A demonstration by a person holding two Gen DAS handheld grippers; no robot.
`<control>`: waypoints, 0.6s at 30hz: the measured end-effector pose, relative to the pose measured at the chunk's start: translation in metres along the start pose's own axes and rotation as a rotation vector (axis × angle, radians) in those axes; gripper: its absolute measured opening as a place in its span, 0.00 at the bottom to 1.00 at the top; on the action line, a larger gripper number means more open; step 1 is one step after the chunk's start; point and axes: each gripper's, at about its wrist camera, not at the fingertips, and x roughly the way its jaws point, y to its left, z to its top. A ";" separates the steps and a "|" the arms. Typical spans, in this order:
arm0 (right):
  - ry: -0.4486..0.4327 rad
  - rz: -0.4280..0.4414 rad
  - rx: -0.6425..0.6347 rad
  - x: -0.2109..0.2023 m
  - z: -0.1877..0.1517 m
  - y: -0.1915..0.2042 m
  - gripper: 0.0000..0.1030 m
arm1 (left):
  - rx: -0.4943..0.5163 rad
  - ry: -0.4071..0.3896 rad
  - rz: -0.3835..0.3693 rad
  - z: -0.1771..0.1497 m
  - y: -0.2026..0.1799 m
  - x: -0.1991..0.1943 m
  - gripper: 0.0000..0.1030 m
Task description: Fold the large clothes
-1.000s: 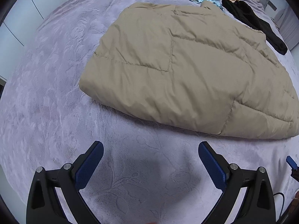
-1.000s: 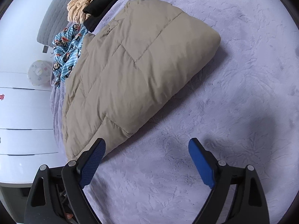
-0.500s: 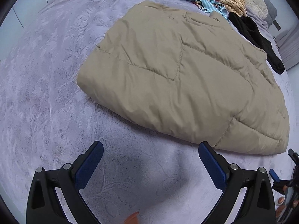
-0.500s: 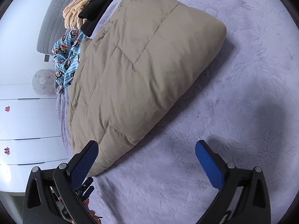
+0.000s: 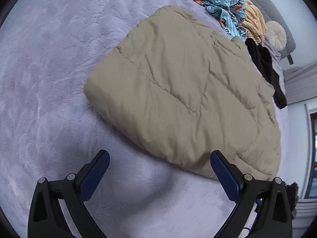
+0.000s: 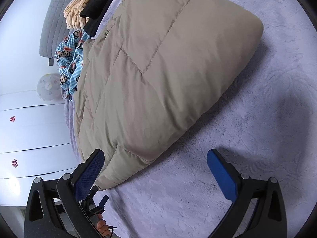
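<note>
A beige quilted padded garment lies folded in a thick rectangle on the lavender bedspread. My left gripper is open just in front of the garment's near folded edge, with its right fingertip over the corner and nothing between the pads. In the right wrist view the same garment stretches away from me. My right gripper is open wide at its near corner. The left fingertip overlaps that corner without pressing on it.
A blue monkey-print cloth, a cream striped garment and a black garment are piled past the beige one, near a round cushion and the grey headboard. White drawers stand beside the bed.
Both grippers have come closer to the garment's near edge and sunk a little. The left view has rolled, so the garment now lies diagonally. The right jaws have spread wider.
</note>
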 end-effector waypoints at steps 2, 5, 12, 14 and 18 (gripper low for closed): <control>0.004 0.014 0.009 0.002 0.002 -0.001 1.00 | -0.037 0.002 -0.081 0.003 0.002 0.002 0.99; 0.003 0.034 0.016 0.002 0.005 -0.001 1.00 | -0.070 -0.003 -0.150 0.008 0.011 0.003 0.99; -0.006 0.095 0.045 0.012 0.017 -0.001 1.00 | -0.093 0.020 -0.205 0.019 0.008 0.035 0.99; -0.002 0.117 0.046 0.018 0.021 0.003 1.00 | -0.088 0.005 -0.221 0.024 0.000 0.039 0.99; 0.006 0.170 0.028 0.034 0.031 0.015 1.00 | -0.091 -0.039 -0.237 0.042 -0.013 0.044 0.99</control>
